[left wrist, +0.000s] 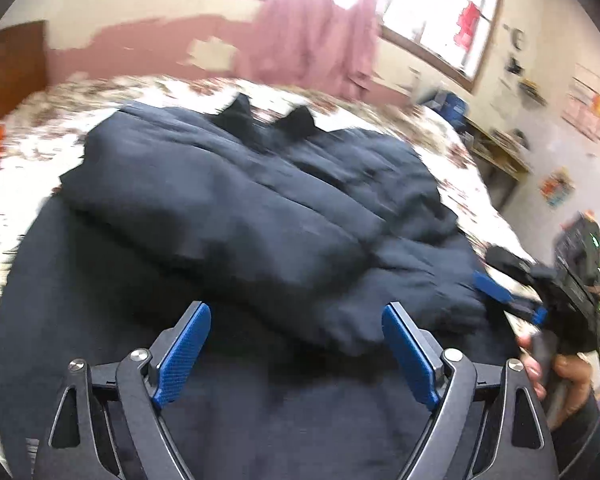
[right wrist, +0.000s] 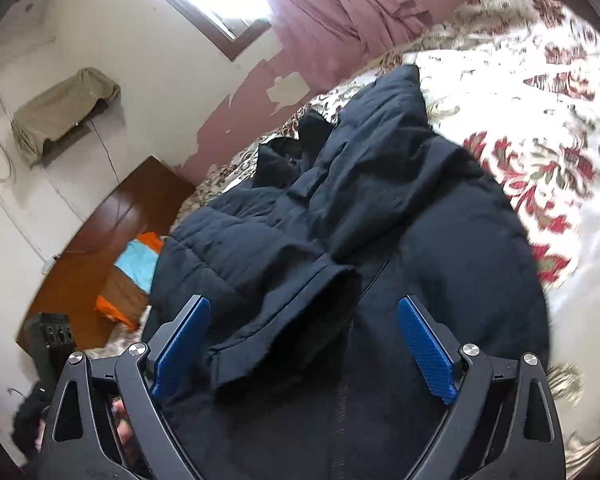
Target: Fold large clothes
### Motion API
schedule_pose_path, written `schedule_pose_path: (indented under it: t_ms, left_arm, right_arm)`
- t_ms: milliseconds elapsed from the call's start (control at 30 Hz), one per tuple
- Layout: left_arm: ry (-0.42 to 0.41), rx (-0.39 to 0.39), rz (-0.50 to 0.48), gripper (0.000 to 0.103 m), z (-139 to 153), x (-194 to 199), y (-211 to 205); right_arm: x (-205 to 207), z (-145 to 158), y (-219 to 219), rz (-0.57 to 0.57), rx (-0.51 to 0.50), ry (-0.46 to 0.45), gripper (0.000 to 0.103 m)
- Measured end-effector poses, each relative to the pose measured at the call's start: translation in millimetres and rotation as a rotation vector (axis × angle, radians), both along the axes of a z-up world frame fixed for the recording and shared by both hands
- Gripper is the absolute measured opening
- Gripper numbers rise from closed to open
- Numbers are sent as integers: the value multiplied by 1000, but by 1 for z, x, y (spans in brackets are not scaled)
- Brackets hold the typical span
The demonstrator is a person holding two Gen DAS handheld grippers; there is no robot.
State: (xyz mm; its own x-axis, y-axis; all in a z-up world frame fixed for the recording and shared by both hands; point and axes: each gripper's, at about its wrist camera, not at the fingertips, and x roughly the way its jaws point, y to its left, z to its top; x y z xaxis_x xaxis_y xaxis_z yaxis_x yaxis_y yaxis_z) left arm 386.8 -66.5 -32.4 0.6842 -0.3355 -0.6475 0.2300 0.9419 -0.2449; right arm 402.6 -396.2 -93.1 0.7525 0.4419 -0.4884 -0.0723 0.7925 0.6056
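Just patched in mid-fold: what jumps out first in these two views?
A dark navy padded jacket fills the middle of both views, its sleeves folded across its body. It lies on a red-flowered bedspread. Both blue-padded tongs, left and right, hang open over it, gripping nothing.

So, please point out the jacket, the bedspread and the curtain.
jacket (right wrist: 440, 240): right wrist view, on its flat dark body.
bedspread (right wrist: 540, 92): right wrist view, on a bare floral part.
curtain (left wrist: 316, 36): left wrist view, on its pink folds.

We see a dark navy quilted puffer jacket on a white bedspread with red floral print; pink curtain.
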Motion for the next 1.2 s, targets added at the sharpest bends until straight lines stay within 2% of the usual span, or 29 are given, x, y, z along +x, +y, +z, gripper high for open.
schedule_pose_path:
  t_ms: [100, 167, 233, 300, 333, 400, 533, 700, 800, 967, 1000, 1067, 1100, 1133, 1200]
  left_arm:
    - [-1, 9, 88, 89, 3, 3, 33]
    - [20, 17, 146, 89, 2, 7, 57]
    - [26, 21, 191, 89, 0, 8, 78]
    - [20, 29, 220, 89, 0, 8, 94]
    - [16, 36, 227, 89, 0, 8, 100]
    - [9, 59, 236, 89, 1, 11, 112]
    - [-10, 115, 245, 89, 3, 19, 124]
    - [-48, 127, 253, 89, 9, 38, 128]
    - [-76, 124, 249, 89, 15, 53, 124]
    - [-99, 144, 233, 89, 19, 88, 105]
    - [-95, 150, 226, 89, 18, 96, 99]
    - [-92, 148, 203, 89, 18, 107, 87]
    - [-96, 139, 182, 89, 19, 112, 80]
    - [-101, 135, 167, 89, 19, 115, 74]
    - [-103, 140, 133, 89, 19, 125, 59]
  right_arm:
    - [4, -7, 8, -4, -66, 46, 81]
    - [5, -12, 16, -5, -110, 53, 66]
    - [7, -12, 23, 7, -129, 54, 35]
    - [8, -13, 26, 31, -114, 60, 17]
    - [7, -13, 27, 34, -124, 57, 10]
    - [4, -5, 28, 43, -145, 25, 6]
    - [2, 37, 26, 0, -302, -65, 5]
    - [28, 84, 21, -62, -499, -138, 5]
    - [49, 95, 22, -87, -598, -138, 5]
    - [90, 83, 29, -142, -758, -75, 8]
    - [94, 84, 30, -159, -772, -62, 12]
    - [95, 85, 30, -206, -780, -40, 14]
    - [92, 87, 34, -219, -781, -54, 21]
    - [87, 90, 37, -220, -780, -84, 36]
    - [82, 95, 47, -195, -774, -141, 56]
